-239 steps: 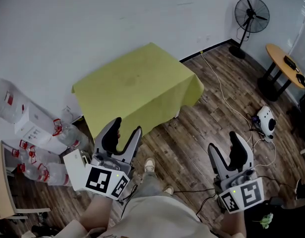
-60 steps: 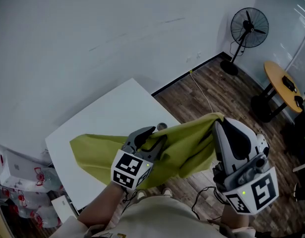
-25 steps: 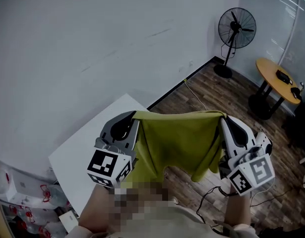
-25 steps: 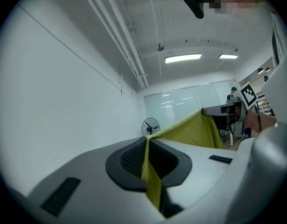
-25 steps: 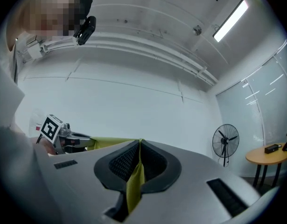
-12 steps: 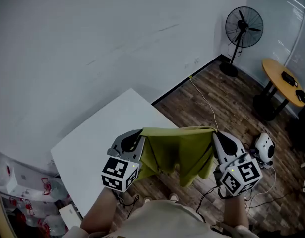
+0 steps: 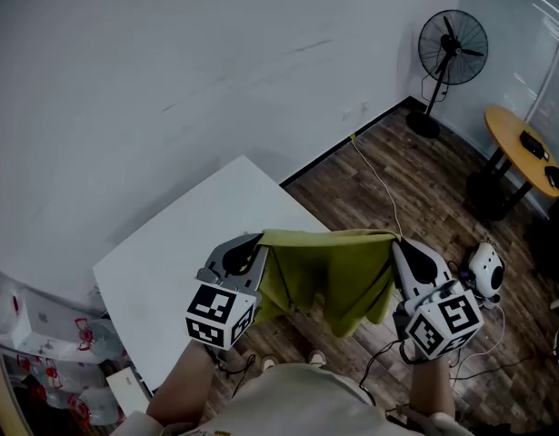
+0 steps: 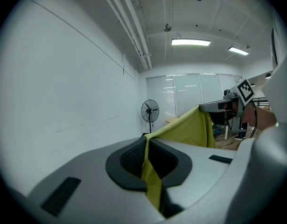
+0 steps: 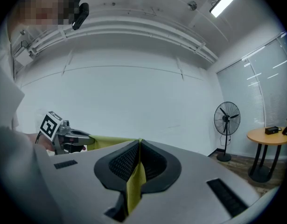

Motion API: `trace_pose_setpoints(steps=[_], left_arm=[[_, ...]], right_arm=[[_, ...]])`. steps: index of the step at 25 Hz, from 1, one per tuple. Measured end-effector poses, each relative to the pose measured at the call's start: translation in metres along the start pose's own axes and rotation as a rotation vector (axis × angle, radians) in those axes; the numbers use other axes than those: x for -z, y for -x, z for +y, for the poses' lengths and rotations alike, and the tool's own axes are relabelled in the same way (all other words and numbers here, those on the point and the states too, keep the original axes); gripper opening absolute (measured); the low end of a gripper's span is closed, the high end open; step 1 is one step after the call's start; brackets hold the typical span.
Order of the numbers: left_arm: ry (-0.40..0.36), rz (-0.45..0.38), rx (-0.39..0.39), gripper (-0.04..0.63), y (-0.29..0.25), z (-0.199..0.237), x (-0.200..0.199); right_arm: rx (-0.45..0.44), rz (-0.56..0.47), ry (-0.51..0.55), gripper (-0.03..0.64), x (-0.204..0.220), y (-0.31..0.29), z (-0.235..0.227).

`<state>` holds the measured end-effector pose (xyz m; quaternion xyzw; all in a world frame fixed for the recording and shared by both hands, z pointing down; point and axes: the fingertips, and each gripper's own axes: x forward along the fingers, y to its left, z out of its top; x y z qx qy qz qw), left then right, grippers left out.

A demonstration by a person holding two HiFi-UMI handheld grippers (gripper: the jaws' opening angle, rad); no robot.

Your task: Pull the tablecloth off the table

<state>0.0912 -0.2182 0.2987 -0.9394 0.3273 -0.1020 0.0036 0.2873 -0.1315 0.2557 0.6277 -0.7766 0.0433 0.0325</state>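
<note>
We hold the yellow-green tablecloth [image 7: 329, 275] stretched between the left gripper [image 7: 252, 243] and the right gripper [image 7: 397, 246]. Each is clamped on an upper corner, so the cloth hangs clear of the bare white table [image 7: 170, 252]; removal looks complete.
</note>
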Motion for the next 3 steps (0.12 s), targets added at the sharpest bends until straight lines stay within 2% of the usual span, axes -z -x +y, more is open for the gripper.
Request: trace_pose_setpoints(steps=[3], left_arm=[[0.003,-0.005,0.0,0.023,-0.0029,0.0,-0.0012]], right_arm=[[0.004,0.002,-0.003,0.034,0.0017,-0.0001,-0.0026]])
